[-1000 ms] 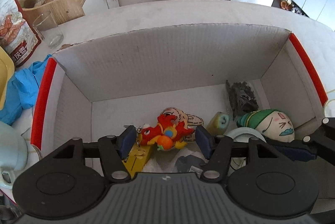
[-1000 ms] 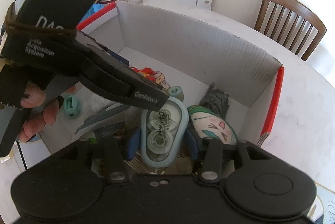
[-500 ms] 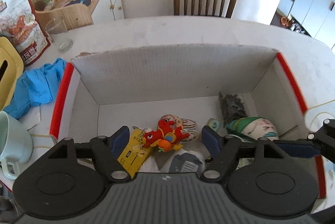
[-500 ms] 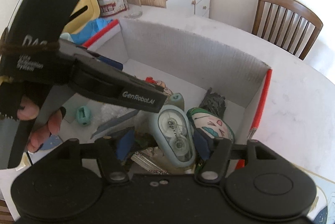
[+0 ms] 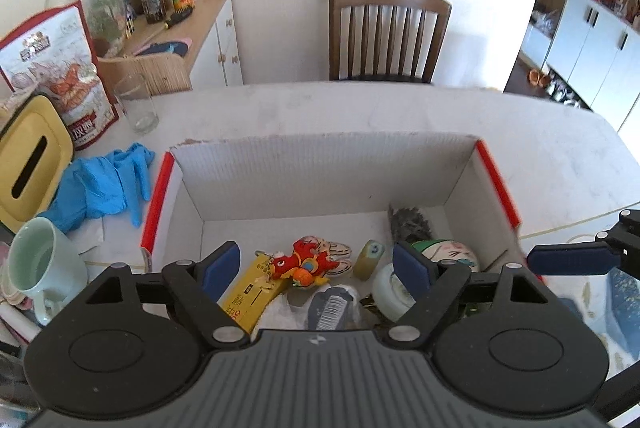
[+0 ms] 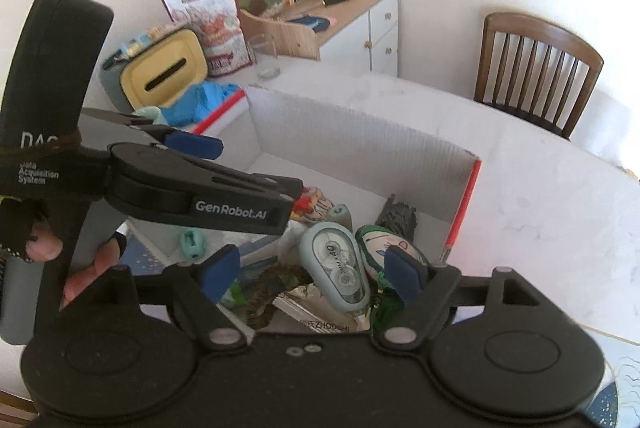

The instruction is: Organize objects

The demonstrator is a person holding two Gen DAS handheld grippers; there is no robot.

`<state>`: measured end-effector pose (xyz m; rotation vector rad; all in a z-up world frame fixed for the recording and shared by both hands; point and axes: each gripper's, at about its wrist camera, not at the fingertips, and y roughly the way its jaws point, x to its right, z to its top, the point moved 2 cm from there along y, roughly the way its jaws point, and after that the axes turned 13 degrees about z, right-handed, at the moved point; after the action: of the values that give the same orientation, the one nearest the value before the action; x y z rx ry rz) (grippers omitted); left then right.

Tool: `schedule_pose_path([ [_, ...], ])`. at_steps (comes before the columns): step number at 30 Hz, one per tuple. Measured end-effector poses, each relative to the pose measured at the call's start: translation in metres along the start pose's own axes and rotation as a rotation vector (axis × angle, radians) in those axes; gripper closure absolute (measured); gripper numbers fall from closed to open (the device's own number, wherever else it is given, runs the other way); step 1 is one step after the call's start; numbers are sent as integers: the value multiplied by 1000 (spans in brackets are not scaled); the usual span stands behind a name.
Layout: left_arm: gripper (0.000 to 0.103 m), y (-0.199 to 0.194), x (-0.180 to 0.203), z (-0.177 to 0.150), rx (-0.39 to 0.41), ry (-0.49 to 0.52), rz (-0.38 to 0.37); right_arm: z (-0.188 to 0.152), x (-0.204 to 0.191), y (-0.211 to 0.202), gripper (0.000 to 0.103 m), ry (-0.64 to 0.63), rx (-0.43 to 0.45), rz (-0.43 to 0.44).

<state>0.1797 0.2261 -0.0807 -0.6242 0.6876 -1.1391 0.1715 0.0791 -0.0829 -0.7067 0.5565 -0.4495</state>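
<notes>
A white cardboard box (image 5: 320,167) with red edges holds a red dragon plush (image 5: 306,262), a yellow packet (image 5: 250,294), a pale blue tape dispenser (image 6: 336,268) and an egg-shaped face toy (image 5: 448,252). My left gripper (image 5: 316,268) hovers above the plush with its jaws opening and nothing pressed between them. Above the tape dispenser hangs my right gripper (image 6: 312,272), its jaws also opening; the dispenser lies loose in the box below, clear of both pads. In the right wrist view the left gripper (image 6: 200,203) crosses from the left, held by a hand (image 6: 92,268).
Left of the box lie blue gloves (image 5: 104,183), a yellow tissue box (image 5: 32,163), a pale green mug (image 5: 44,268), a drinking glass (image 5: 136,103) and a snack bag (image 5: 60,67). A wooden chair (image 5: 388,31) stands behind the table; a cabinet (image 5: 208,27) is at back left.
Both grippers have risen and drawn back from the box while their jaws widened. The red plush and the tape dispenser were let go and now lie in the box.
</notes>
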Motion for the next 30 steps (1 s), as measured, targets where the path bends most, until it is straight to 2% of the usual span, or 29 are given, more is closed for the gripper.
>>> schedule_pose_path([
  [2,18,-9,-1,0,20,-5,-3,0,-3,-9,23,-11,16,3],
  [7,4,-36,0,-4,72,-16,-7,-4,-11,-34,14,-51,69,11],
  [9,2,-44,1,-6,87,-14,-13,-6,-13,-44,11,-64,97,16],
  [18,0,-88,4,-22,178,-22,-16,-27,-24,-87,1,-130,219,77],
  [27,0,-115,-2,-35,239,-77,20,-44,-29,-116,1,-136,323,122],
  [30,0,-120,-5,-40,240,-103,16,-46,-27,-123,1,-128,360,87],
])
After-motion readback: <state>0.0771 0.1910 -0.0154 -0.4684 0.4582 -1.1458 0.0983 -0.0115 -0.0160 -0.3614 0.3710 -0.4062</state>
